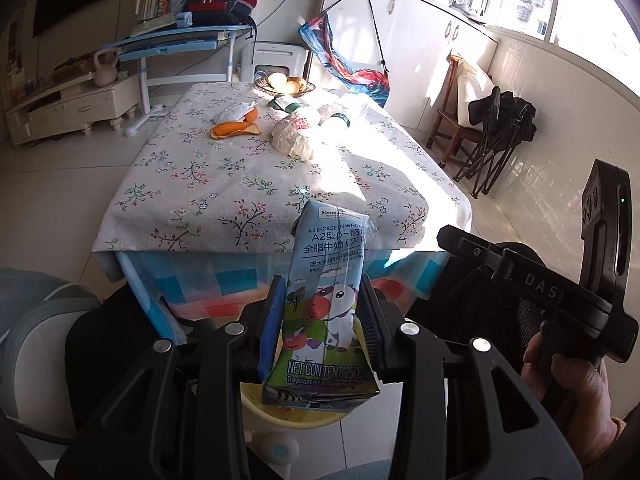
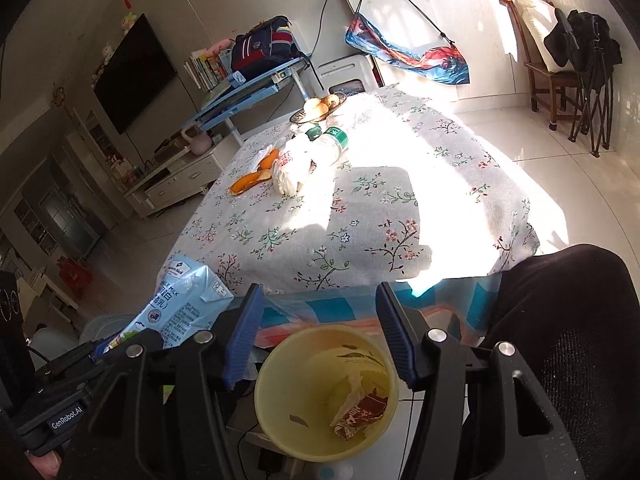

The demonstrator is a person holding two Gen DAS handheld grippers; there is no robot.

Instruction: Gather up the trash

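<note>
My left gripper (image 1: 320,300) is shut on a blue milk carton (image 1: 324,312) and holds it upright above the yellow trash bin (image 1: 280,416), in front of the table's near edge. The carton also shows at the left of the right wrist view (image 2: 180,304). My right gripper (image 2: 316,332) is open and empty above the yellow bin (image 2: 280,432), which holds a crumpled wrapper (image 2: 360,412). On the table lie orange peel (image 1: 236,126), a crumpled paper bag (image 1: 294,136), a crumpled tissue (image 1: 236,110) and a plastic bottle (image 1: 336,122).
The table has a floral cloth (image 1: 224,196). A fruit bowl (image 1: 285,84) stands at its far end. A black mesh chair (image 2: 560,340) is at the right, a grey chair (image 1: 36,340) at the left. A blue desk (image 1: 176,40) and a folding chair (image 1: 500,136) stand beyond.
</note>
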